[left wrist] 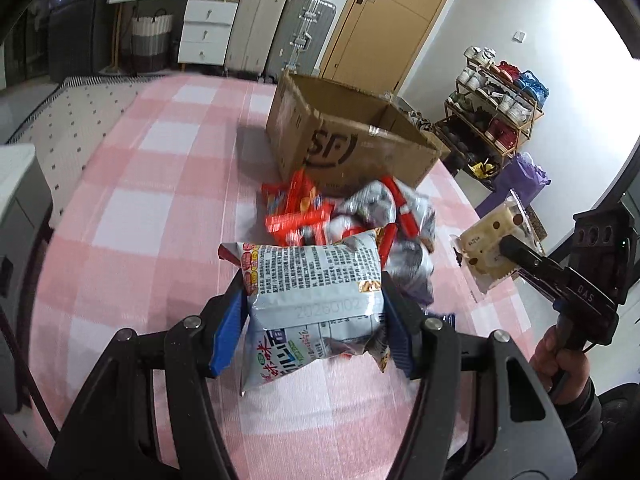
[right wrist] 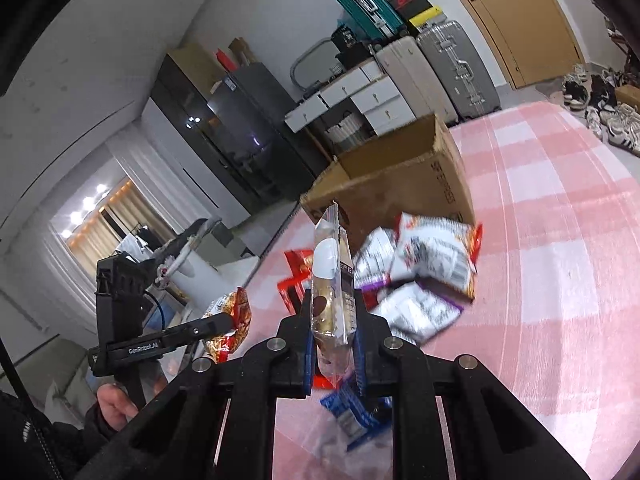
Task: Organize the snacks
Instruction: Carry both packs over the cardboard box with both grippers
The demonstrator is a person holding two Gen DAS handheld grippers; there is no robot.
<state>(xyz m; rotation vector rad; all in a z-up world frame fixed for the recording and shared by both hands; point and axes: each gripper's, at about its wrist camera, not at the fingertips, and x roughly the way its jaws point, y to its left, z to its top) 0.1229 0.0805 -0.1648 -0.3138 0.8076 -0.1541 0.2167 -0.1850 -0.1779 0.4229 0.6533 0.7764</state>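
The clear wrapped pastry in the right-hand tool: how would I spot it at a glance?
Start at the open cardboard box on the pink checked cloth, then the snack pile before it. To the pile's right, the right gripper holds a see-through packet in the air. Unlike the printed foil bags, it shows a pale, brown-dotted pastry inside.

My view takes in a white-walled room. A wooden door (left wrist: 384, 20) stands beside upright suitcases (left wrist: 280, 28) and white drawers (left wrist: 206, 30). A shoe rack (left wrist: 496, 104) lines the right wall. A dark glass cabinet (right wrist: 224, 136) adjoins a curtained window (right wrist: 108, 208) reflecting lamps. A pink checked cloth (left wrist: 132, 216) covers the table.
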